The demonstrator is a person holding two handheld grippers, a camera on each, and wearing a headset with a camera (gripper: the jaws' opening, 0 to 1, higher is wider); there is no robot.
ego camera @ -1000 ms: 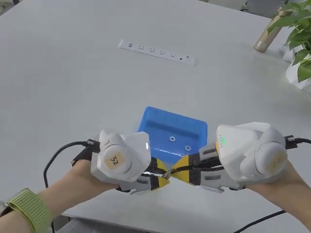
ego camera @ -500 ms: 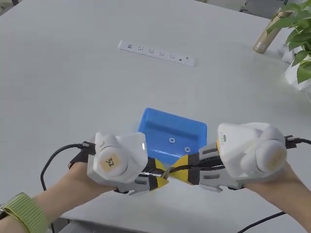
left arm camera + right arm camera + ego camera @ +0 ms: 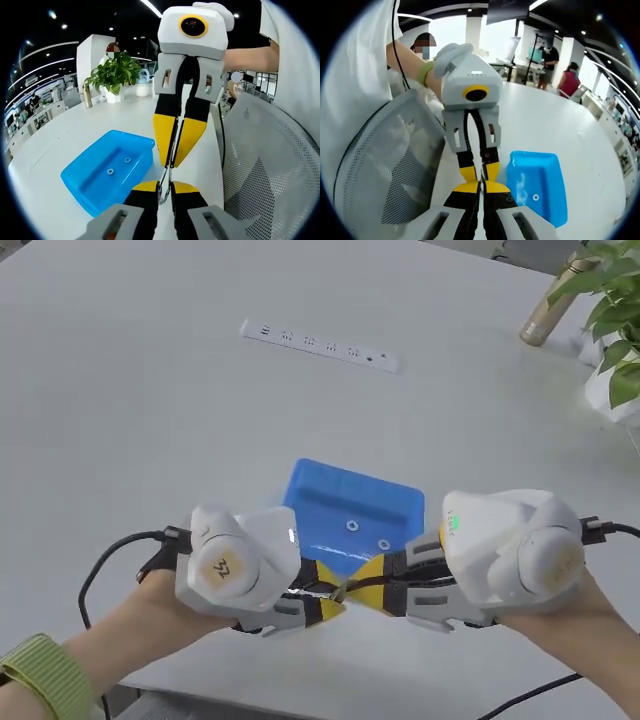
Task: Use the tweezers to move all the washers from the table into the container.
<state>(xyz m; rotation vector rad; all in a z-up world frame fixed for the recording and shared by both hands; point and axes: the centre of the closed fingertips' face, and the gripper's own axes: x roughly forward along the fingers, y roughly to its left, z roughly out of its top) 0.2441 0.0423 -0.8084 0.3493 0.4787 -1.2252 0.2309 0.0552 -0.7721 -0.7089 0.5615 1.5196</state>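
The person is holding the two grippers nose to nose at the near edge of the table (image 3: 150,410), just in front of the blue container (image 3: 352,502). The left gripper (image 3: 325,592) is coming in from the left and the right gripper (image 3: 362,585) from the right, their yellow tips almost meeting. In the left gripper view a thin pair of tweezers (image 3: 166,175) is running between them. The right gripper (image 3: 170,162) is pinching one end with its jaws drawn nearly together, and the left gripper (image 3: 164,186) is closing narrowly on the other end. In the right gripper view its own jaws (image 3: 481,186) are sitting pressed together, facing the left gripper (image 3: 480,176). Two washers (image 3: 352,526) are lying apart on the container's floor. Farther back a power strip (image 3: 318,347) is lying flat, and a plant (image 3: 612,310) is standing at the far right corner beside a gold bottle (image 3: 545,310).
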